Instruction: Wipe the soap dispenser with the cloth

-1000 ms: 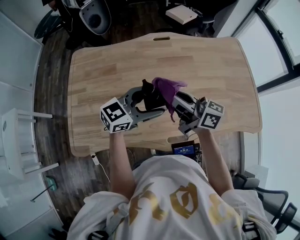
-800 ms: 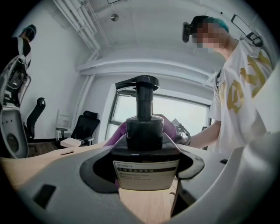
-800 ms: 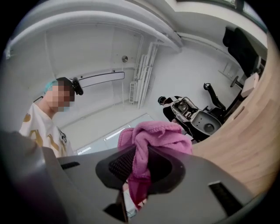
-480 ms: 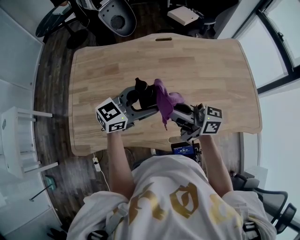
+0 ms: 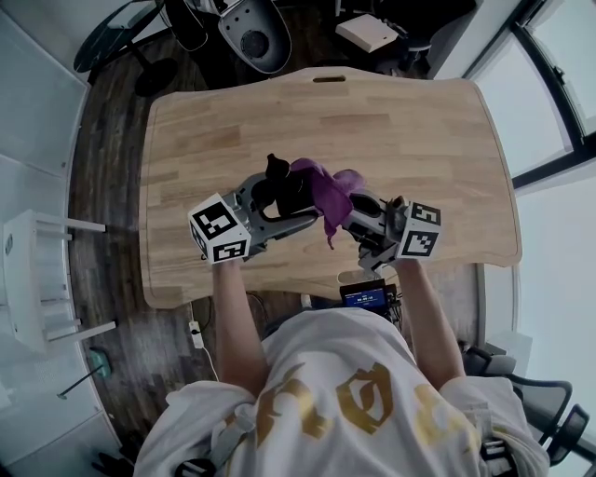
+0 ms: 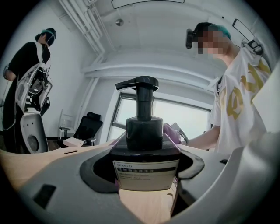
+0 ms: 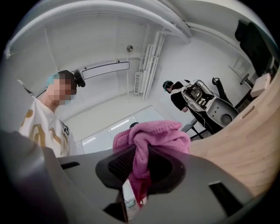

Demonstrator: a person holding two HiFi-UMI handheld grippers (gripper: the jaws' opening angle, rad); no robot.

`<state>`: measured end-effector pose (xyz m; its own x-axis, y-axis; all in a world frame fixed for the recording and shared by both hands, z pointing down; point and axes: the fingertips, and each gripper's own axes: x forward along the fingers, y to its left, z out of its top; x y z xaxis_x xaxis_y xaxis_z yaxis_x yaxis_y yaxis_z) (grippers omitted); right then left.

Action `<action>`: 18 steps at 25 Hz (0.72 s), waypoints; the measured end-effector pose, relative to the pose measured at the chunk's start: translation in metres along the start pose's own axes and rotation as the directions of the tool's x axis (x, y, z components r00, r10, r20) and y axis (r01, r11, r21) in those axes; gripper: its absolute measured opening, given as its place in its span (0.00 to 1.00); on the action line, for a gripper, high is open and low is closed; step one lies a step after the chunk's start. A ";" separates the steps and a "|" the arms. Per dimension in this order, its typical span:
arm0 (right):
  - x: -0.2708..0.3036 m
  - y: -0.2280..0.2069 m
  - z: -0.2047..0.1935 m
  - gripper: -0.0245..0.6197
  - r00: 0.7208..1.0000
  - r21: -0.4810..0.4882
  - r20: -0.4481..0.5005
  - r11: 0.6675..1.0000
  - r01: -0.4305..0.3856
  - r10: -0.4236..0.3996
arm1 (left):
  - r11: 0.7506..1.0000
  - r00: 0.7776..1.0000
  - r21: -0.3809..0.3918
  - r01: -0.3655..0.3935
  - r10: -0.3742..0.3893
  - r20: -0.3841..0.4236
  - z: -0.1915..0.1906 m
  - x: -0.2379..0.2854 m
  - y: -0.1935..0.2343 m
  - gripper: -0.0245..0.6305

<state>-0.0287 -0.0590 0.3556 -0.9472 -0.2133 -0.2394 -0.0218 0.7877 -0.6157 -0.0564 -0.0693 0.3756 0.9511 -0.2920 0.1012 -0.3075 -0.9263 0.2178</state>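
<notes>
A black pump soap dispenser with a white label is held above the wooden table, clamped between the jaws of my left gripper. In the head view the soap dispenser lies tilted with its pump head pointing away from me. My right gripper is shut on a pink-purple cloth, which is pressed against the dispenser's right side. In the right gripper view the bunched cloth fills the space between the jaws and hides nearly all of the dispenser behind it.
A dark chair and a white box stand on the floor beyond the table's far edge. A white stool is at the left. A second person stands past the table. A small screen sits at the near edge.
The cloth has shifted over the dispenser's side, from hanging at its right to lying more across its top. Both grippers have stayed close together with small movements.
</notes>
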 end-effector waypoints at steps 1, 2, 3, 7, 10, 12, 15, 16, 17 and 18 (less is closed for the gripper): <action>0.000 0.000 0.002 0.15 1.000 0.000 0.008 1.000 0.002 -0.002 | 1.000 1.000 0.001 -0.001 0.001 0.002 0.001 0.000 0.000 0.58; 0.000 -0.001 0.004 0.15 1.000 0.001 0.017 1.000 0.006 -0.006 | 1.000 1.000 0.004 0.000 0.000 0.005 0.003 -0.001 -0.001 0.58; 0.000 -0.003 0.006 0.15 1.000 0.004 0.028 1.000 0.015 -0.016 | 1.000 1.000 0.008 0.003 -0.003 0.008 0.004 -0.001 -0.002 0.58; 0.002 -0.018 0.011 0.15 0.995 0.025 0.056 0.996 0.081 -0.082 | 0.999 1.000 0.032 0.022 -0.022 0.015 0.010 0.001 -0.010 0.58; 0.004 -0.026 0.018 0.15 0.991 0.032 0.074 0.994 0.108 -0.110 | 0.999 0.999 0.033 0.037 -0.038 0.032 0.015 0.002 -0.012 0.58; 0.005 -0.030 0.020 0.15 0.990 0.025 0.073 0.992 0.122 -0.124 | 0.999 0.998 0.031 0.045 -0.046 0.041 0.016 0.003 -0.012 0.58; 0.005 -0.034 0.022 0.15 0.988 0.022 0.069 0.990 0.137 -0.138 | 0.998 0.997 0.014 0.058 -0.059 0.054 0.018 0.004 -0.013 0.58; 0.004 -0.035 0.023 0.15 0.988 0.022 0.066 0.990 0.141 -0.142 | 0.998 0.997 0.011 0.060 -0.060 0.057 0.019 0.004 -0.013 0.58; 0.004 -0.035 0.023 0.15 0.988 0.020 0.061 0.989 0.144 -0.145 | 0.998 0.996 0.010 0.059 -0.059 0.059 0.018 0.005 -0.013 0.58; 0.003 -0.035 0.023 0.15 0.988 0.016 0.053 0.989 0.145 -0.146 | 0.998 0.996 0.009 0.057 -0.057 0.061 0.018 0.006 -0.012 0.58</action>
<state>-0.0233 -0.1000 0.3595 -0.9155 -0.3563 -0.1870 -0.1536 0.7390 -0.6560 -0.0465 -0.0645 0.3560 0.9672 -0.2525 0.0289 -0.2527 -0.9435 0.2145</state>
